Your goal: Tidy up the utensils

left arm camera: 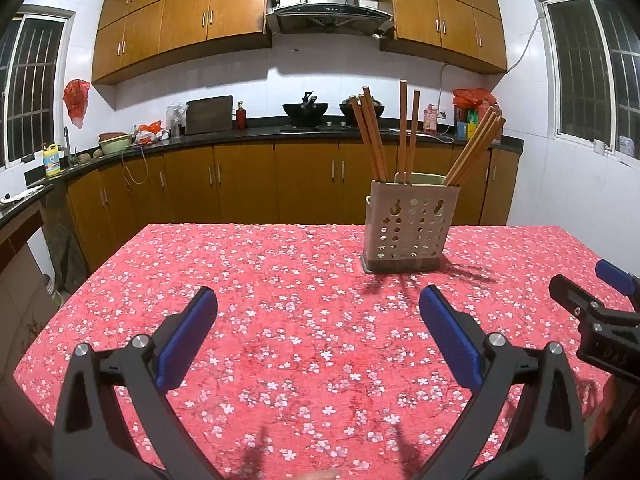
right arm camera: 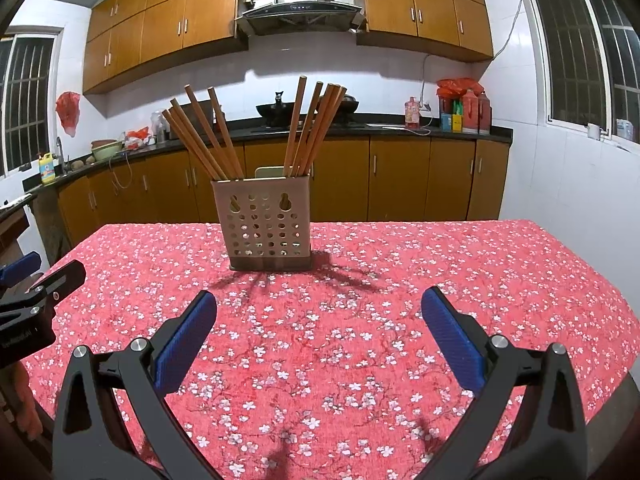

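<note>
Both grippers, left gripper [left arm camera: 318, 300] and right gripper [right arm camera: 319, 300], hang spread and empty; ahead, chopsticks [right arm camera: 208, 140] already stand in the perforated holder [right arm camera: 266, 226], no loose utensils visible.

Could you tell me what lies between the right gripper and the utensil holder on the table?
Nothing but bare floral tablecloth and chopstick shadows separates the right gripper from the utensil holder, seen in the right wrist view.

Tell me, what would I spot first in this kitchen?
Probably the beige holder full of wooden chopsticks, standing on the red flowered tablecloth towards the far side of the table. Nearer the camera, the right claw is open and empty, with blue pads.
</note>
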`<state>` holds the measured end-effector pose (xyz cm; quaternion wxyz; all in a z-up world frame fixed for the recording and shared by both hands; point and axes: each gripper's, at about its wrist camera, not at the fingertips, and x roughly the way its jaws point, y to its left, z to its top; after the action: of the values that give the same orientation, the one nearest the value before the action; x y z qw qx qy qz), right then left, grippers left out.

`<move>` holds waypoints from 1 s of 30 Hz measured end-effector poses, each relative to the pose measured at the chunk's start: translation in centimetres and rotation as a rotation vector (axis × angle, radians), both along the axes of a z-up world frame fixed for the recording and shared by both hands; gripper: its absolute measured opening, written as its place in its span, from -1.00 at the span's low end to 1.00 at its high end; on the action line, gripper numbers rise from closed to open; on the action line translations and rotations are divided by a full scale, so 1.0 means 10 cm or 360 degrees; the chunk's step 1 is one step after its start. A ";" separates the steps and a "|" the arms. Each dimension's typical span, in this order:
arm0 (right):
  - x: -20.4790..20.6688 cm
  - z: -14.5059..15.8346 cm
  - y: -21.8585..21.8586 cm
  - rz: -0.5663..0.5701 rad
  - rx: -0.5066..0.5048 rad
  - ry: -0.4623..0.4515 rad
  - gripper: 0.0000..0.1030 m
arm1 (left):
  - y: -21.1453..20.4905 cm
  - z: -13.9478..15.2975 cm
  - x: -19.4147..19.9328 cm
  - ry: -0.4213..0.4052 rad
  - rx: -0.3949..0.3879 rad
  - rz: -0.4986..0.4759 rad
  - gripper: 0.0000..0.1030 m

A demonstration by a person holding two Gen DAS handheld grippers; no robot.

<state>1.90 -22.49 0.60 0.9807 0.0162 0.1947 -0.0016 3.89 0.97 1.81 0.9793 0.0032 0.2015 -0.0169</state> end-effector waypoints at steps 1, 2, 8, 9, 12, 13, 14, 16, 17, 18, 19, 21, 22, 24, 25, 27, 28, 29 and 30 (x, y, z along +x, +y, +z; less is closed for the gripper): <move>0.00 0.00 0.00 0.0001 0.0001 0.0000 0.97 | 0.00 0.00 0.00 0.0000 -0.0001 -0.0001 0.92; 0.00 0.00 0.00 0.0001 0.0002 0.0001 0.97 | 0.00 0.00 0.00 0.0000 -0.0001 -0.0001 0.92; -0.01 0.00 0.00 0.0000 0.0001 -0.0005 0.97 | -0.01 0.01 -0.01 -0.0007 -0.0008 -0.0006 0.92; -0.01 0.01 0.00 0.0000 0.0001 -0.0009 0.97 | -0.01 0.02 -0.01 -0.0010 -0.0010 -0.0007 0.92; -0.02 0.02 -0.01 -0.0001 0.0002 -0.0011 0.97 | -0.01 0.03 -0.01 -0.0012 -0.0011 -0.0008 0.92; -0.02 0.02 -0.01 -0.0001 0.0003 -0.0011 0.97 | -0.01 0.03 -0.01 -0.0012 -0.0011 -0.0008 0.92; -0.02 0.02 -0.01 -0.0001 0.0003 -0.0011 0.97 | -0.01 0.03 -0.01 -0.0012 -0.0012 -0.0009 0.92; -0.02 0.02 0.00 -0.0001 0.0004 -0.0010 0.97 | -0.01 0.03 -0.01 -0.0013 -0.0012 -0.0010 0.92; -0.02 0.03 0.00 0.0000 0.0005 -0.0012 0.97 | -0.01 0.03 -0.01 -0.0013 -0.0012 -0.0009 0.92; -0.02 0.02 0.00 -0.0001 0.0004 -0.0013 0.97 | -0.01 0.03 -0.01 -0.0012 -0.0011 -0.0009 0.92; -0.02 0.02 0.00 -0.0001 0.0002 -0.0014 0.97 | -0.01 0.03 -0.01 -0.0013 -0.0012 -0.0008 0.92; -0.02 0.03 0.00 0.0000 0.0003 -0.0013 0.97 | -0.01 0.03 -0.01 -0.0013 -0.0012 -0.0009 0.92; -0.02 0.03 0.00 0.0000 0.0003 -0.0014 0.97 | -0.01 0.03 -0.02 -0.0013 -0.0013 -0.0010 0.92; -0.02 0.03 0.00 0.0000 0.0003 -0.0014 0.97 | -0.01 0.03 -0.02 -0.0013 -0.0013 -0.0011 0.92; -0.02 0.03 0.00 -0.0001 0.0003 -0.0013 0.97 | -0.01 0.04 -0.02 -0.0013 -0.0014 -0.0012 0.92; -0.02 0.03 0.00 -0.0001 0.0004 -0.0013 0.97 | -0.02 0.04 -0.02 -0.0013 -0.0013 -0.0012 0.92; -0.02 0.03 0.00 -0.0001 0.0004 -0.0013 0.97 | -0.02 0.04 -0.02 -0.0013 -0.0013 -0.0012 0.92; -0.02 0.03 0.00 -0.0001 0.0004 -0.0013 0.97 | -0.02 0.04 -0.02 -0.0011 -0.0014 -0.0011 0.92; -0.03 0.03 0.00 0.0000 0.0005 -0.0011 0.97 | -0.02 0.04 -0.02 -0.0012 -0.0014 -0.0011 0.92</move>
<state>1.63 -22.49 0.89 0.9813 0.0176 0.1915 -0.0013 3.68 0.80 2.17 0.9800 -0.0004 0.1978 -0.0214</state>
